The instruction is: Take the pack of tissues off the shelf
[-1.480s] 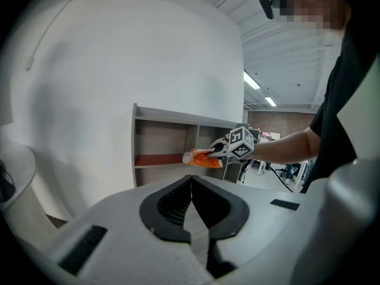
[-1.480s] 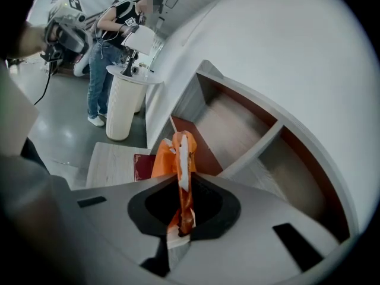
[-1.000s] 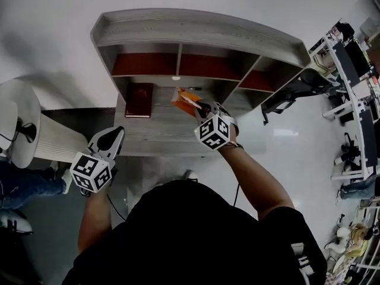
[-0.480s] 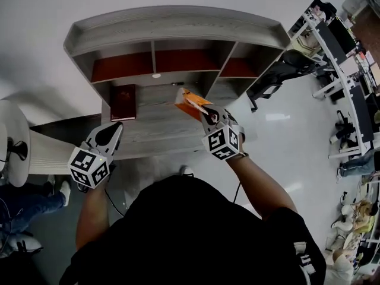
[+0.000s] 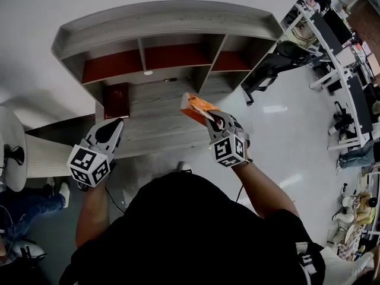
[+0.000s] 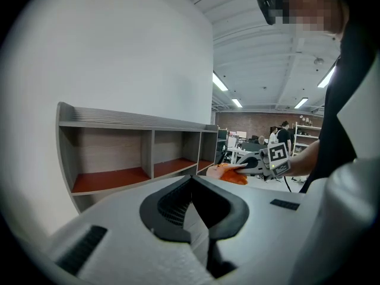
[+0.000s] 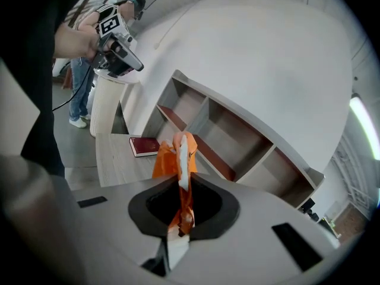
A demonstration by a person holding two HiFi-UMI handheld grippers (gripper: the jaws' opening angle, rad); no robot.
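Pack of tissues (image 5: pixel 199 107) is what I am after, and it is in my right-hand tool, lifted off the wood.

Reading across from the left, my left gripper (image 5: pixel 113 127) hangs low by the front left corner of the grey board (image 5: pixel 148 136). Its jaws are drawn together with nothing between them, and it plays no part. Next comes the dark red book (image 5: pixel 116 100), lying flat on the board below the left cubby. Behind it the shelf (image 5: pixel 166 18) shows three cubbies with red floors, all bare as far as I can see.

Then the change. A second ago the orange pack sat close under the divider between the middle and right cubbies, and half a second ago it had started out. Now it is drawn back towards me and to the right, above the board's front right part, touching nothing but the jaws. I judge the taking-off as good as done; what remains is to carry it clear and keep the pinch.

The right gripper (image 5: pixel 211 117) is clamped tight on the near end of the wrapper, which bunches between its pads. The pack's long axis runs along the gripper's own line, with the free end pointing away from me and left towards the cubbies. In the right gripper view it stands on edge, one narrow side towards the camera.
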